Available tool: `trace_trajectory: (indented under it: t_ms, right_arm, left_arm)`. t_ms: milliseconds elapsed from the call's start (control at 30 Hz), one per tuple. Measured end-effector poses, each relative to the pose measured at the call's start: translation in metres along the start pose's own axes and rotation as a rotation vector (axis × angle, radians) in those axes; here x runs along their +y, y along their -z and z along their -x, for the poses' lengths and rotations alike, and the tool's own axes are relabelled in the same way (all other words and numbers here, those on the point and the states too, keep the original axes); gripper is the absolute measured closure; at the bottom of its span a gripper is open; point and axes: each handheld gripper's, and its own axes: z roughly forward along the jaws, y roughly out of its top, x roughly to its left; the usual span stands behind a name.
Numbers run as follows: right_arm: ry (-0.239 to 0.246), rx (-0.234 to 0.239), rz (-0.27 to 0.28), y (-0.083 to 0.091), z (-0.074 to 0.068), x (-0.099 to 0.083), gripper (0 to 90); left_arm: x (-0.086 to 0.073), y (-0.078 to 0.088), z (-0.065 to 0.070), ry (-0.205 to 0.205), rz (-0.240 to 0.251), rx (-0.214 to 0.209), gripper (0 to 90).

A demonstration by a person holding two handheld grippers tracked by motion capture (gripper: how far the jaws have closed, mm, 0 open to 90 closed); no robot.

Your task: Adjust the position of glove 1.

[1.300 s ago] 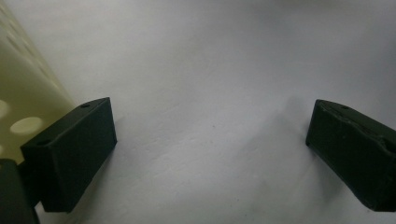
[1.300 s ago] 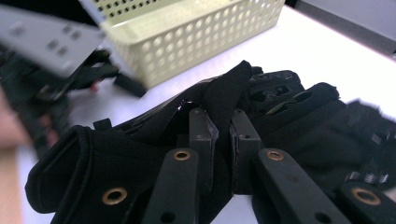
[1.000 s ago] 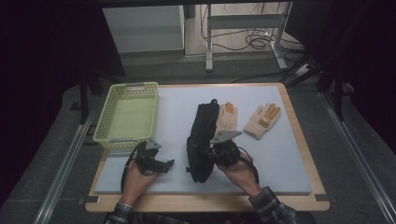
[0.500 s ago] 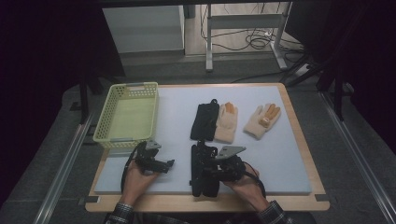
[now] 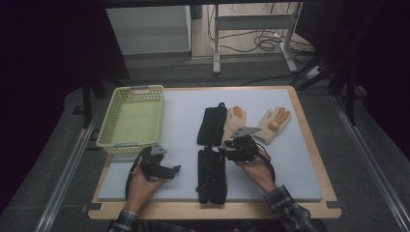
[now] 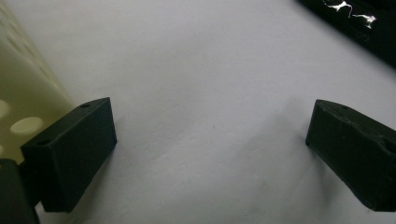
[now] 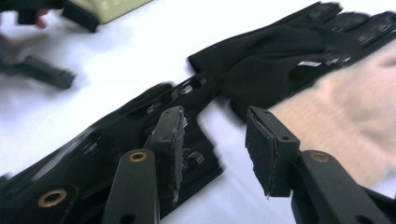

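On the white mat [image 5: 174,121], right of the yellow basket [image 5: 130,118], a black glove [image 5: 211,174] lies flat. The right gripper [image 7: 212,140], jaws empty and lately closing slightly, hovers at its fingertips. The left gripper [image 5: 167,170], gaping, holds nothing.

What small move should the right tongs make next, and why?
Probably reach forward to the far black glove. The right tongs have just been opening, with nothing between them, and the near black glove already lies on the mat. Its mate lies beyond, beside a tan glove.
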Motion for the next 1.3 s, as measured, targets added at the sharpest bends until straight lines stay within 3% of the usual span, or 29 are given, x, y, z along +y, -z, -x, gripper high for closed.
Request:
trace_trajectory:
  t_ms: [167,367,500,800,933,1000,1100,1200,1300]
  right_arm:
    - [-0.002,-0.017,0.008,-0.010,0.008,0.010,56.7]
    - [0.018,-0.070,-0.015,-0.031,0.024,0.030,69.0]
    - [0.008,-0.089,-0.019,-0.042,0.034,0.037,69.5]
    - [-0.020,-0.149,-0.061,-0.083,0.057,0.045,47.1]
    - [-0.015,-0.159,-0.101,-0.092,0.061,0.040,46.6]
    - [-0.073,-0.136,-0.093,-0.093,0.064,0.037,53.3]
    - [-0.097,-0.105,-0.112,-0.092,0.065,0.038,74.8]
    - [-0.075,-0.134,-0.117,-0.093,0.064,0.038,85.7]
    - [-0.058,-0.149,-0.121,-0.093,0.063,0.039,86.9]
  left_arm:
    - [0.000,0.000,0.000,0.003,0.000,-0.001,1.8]
    - [0.000,0.000,0.000,0.003,0.000,-0.001,1.8]
    - [0.000,0.000,0.000,0.004,0.001,-0.002,1.8]
    - [0.000,0.000,0.000,0.003,0.001,-0.002,1.8]
    - [0.000,0.000,0.000,0.003,0.001,-0.002,1.8]
    - [0.000,0.000,0.000,0.002,0.001,-0.001,1.8]
    - [0.000,0.000,0.000,0.002,0.001,-0.001,1.8]
    - [0.000,0.000,0.000,0.002,0.000,-0.001,1.8]
    - [0.000,0.000,0.000,0.002,0.000,-0.001,1.8]
